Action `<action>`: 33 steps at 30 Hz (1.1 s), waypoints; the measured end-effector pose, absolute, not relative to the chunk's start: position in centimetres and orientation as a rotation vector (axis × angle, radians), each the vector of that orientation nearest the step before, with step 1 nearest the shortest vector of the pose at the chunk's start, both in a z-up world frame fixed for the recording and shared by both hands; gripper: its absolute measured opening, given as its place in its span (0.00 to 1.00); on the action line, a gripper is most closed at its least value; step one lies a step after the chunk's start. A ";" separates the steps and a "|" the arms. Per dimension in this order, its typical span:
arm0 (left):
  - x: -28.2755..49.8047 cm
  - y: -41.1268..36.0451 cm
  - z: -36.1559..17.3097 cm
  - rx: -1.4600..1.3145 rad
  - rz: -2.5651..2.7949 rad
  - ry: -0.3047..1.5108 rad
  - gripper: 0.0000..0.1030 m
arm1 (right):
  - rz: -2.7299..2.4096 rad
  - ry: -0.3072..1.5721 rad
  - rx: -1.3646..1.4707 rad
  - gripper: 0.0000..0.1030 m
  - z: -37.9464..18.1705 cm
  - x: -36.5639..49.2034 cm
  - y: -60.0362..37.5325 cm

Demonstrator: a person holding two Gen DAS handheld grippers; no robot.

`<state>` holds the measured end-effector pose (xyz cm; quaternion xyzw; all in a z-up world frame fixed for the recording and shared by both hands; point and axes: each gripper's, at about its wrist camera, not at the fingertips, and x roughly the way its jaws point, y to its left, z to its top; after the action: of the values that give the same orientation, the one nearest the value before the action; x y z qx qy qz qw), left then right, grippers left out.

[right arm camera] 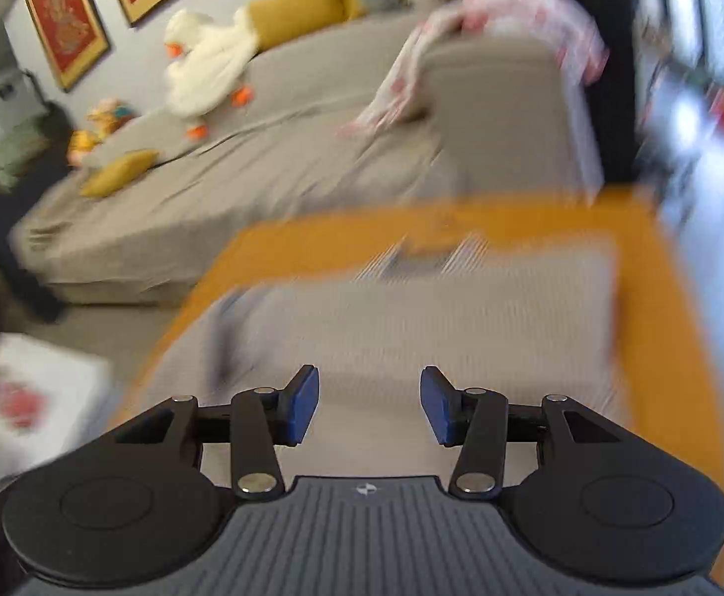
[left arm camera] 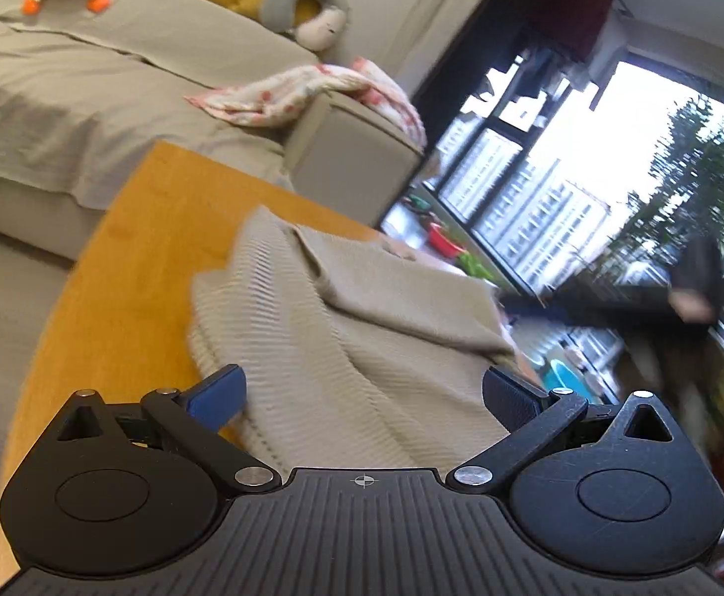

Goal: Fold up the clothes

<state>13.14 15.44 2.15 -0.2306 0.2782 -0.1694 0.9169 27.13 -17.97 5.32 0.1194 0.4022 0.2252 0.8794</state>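
A beige ribbed knit garment [left arm camera: 362, 328] lies partly folded on the orange table [left arm camera: 128, 278], one layer lapped over another. In the left wrist view my left gripper [left arm camera: 364, 392] hovers over its near edge, open wide, the cloth beneath the gap and neither pad pressing it. The right wrist view is blurred. There the same garment [right arm camera: 436, 318] spreads across the table [right arm camera: 670, 328]. My right gripper [right arm camera: 370, 403] is low over its near part, open, with nothing pinched between the blue pads [right arm camera: 304, 402].
A grey sofa [left arm camera: 63, 89] stands beyond the table, with a floral cloth [left arm camera: 312, 94] over its armrest, a white duck plush [right arm camera: 207, 69] and yellow cushions [right arm camera: 297, 10]. Windows and plants [left arm camera: 699, 184] fill the right. A white box [right arm camera: 29, 397] sits on the floor at the left.
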 end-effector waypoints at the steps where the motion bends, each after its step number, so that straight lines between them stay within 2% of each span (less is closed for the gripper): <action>1: 13.2 15.7 2.3 -0.479 -0.330 0.567 1.00 | 0.520 0.886 0.317 0.44 4.8 25.8 -18.0; 4: 13.1 16.5 2.9 -0.504 -0.280 0.549 1.00 | 0.636 1.021 0.505 0.38 3.0 22.9 -16.9; 9: 12.3 17.6 3.6 -0.543 -0.237 0.527 1.00 | 0.709 1.217 0.748 0.36 -0.9 21.8 -14.5; 12: 11.7 18.1 3.9 -0.551 -0.226 0.517 1.00 | 0.685 1.236 0.714 0.36 -2.4 22.3 -12.2; 14: 11.4 18.4 3.9 -0.554 -0.222 0.512 1.00 | 0.687 1.227 0.664 0.29 -3.2 22.5 -10.6; 16: 11.4 18.8 3.9 -0.564 -0.212 0.509 1.00 | 0.722 1.121 0.481 0.16 -1.7 22.3 -8.2; 18: 11.5 19.2 3.9 -0.577 -0.197 0.508 1.00 | 0.758 0.988 0.299 0.08 0.4 22.2 -5.8; 20: 11.7 19.5 3.8 -0.591 -0.186 0.508 1.00 | 0.787 0.844 0.211 0.04 4.0 22.8 -4.9; 26: 13.3 18.8 3.5 -0.582 -0.206 0.536 1.00 | 0.688 0.370 0.021 0.03 16.1 26.8 -8.0; 28: 14.1 18.1 3.2 -0.574 -0.223 0.557 1.00 | 0.598 0.261 -0.057 0.03 18.4 28.5 -10.3; 33: 16.4 15.4 2.7 -0.532 -0.282 0.602 1.00 | 0.427 0.311 -0.086 0.03 16.9 32.0 -17.4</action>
<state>16.40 15.40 2.74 -0.2581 0.2921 -0.1370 0.9107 31.98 -17.42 16.86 -0.0423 0.1538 0.2110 0.9644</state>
